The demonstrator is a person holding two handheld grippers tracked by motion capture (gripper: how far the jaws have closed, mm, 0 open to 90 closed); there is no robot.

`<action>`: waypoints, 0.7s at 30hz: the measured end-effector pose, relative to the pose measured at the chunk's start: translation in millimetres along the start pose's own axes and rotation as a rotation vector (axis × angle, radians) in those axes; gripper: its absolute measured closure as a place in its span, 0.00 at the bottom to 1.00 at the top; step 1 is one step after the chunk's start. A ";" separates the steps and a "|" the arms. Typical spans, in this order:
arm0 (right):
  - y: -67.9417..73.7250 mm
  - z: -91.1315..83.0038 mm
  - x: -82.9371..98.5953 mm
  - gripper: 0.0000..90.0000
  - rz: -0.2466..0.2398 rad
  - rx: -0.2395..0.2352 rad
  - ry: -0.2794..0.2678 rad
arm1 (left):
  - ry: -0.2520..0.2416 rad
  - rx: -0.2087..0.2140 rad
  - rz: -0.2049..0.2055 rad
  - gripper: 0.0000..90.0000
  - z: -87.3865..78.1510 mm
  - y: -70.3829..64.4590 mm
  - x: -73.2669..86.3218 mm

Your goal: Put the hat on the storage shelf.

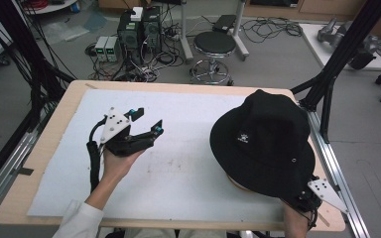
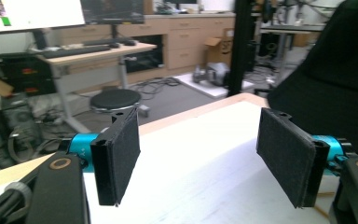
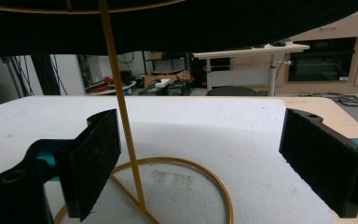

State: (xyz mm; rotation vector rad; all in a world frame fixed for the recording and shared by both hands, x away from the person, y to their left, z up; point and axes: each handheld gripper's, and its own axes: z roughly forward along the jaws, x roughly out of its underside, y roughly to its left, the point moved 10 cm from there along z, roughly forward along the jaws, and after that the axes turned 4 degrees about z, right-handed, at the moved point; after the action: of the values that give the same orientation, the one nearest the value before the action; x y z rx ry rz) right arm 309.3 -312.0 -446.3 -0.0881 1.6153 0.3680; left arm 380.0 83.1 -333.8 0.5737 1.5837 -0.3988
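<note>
A black bucket hat [image 1: 265,141] with a small white logo sits on a thin yellow wire stand [image 3: 126,140] at the right of the white foam mat [image 1: 178,148]. The stand's round base ring [image 3: 214,182] lies on the mat, and the hat brim [image 3: 168,23] hangs overhead in the right gripper view. My right gripper [image 3: 200,158] is open, low under the brim, its jaws on either side of the stand's base. My left gripper [image 1: 146,121] is open above the mat's left half, empty, with the hat [image 2: 340,74] off to its right.
The mat covers a wooden table [image 1: 44,148]. Beyond the far edge stand a black stool [image 1: 213,47] and computer boxes with cables [image 1: 139,34] on the floor. Black frame posts [image 1: 337,54] rise at the table's right corner.
</note>
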 end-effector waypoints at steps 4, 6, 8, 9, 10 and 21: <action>0.2 0.1 -0.1 0.13 0.000 0.000 0.000 | 0.004 -0.029 -0.010 0.34 -6.7 11.2 4.7; 0.1 0.0 -0.1 0.13 -0.001 0.000 0.000 | 0.001 -0.044 -0.017 0.35 -11.3 17.9 7.7; 0.1 0.1 -0.1 0.13 0.000 0.000 0.000 | 0.008 -0.061 -0.023 0.35 -15.5 23.2 11.9; 0.1 0.1 -0.1 0.13 0.000 0.000 0.000 | 0.012 -0.071 -0.021 0.35 -17.9 25.9 14.5; 0.2 0.1 -0.2 0.13 0.000 -0.002 -0.001 | 0.013 -0.081 -0.021 0.35 -20.3 28.7 17.0; 0.4 0.0 0.1 0.13 -0.001 -0.002 0.001 | 0.054 -0.222 -0.108 0.35 -54.6 81.2 59.9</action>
State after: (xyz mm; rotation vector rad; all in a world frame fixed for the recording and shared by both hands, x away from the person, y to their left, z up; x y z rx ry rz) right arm 309.2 -311.7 -446.3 -0.0905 1.6160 0.3694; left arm 380.6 187.7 -381.2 0.3321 1.6896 -0.2849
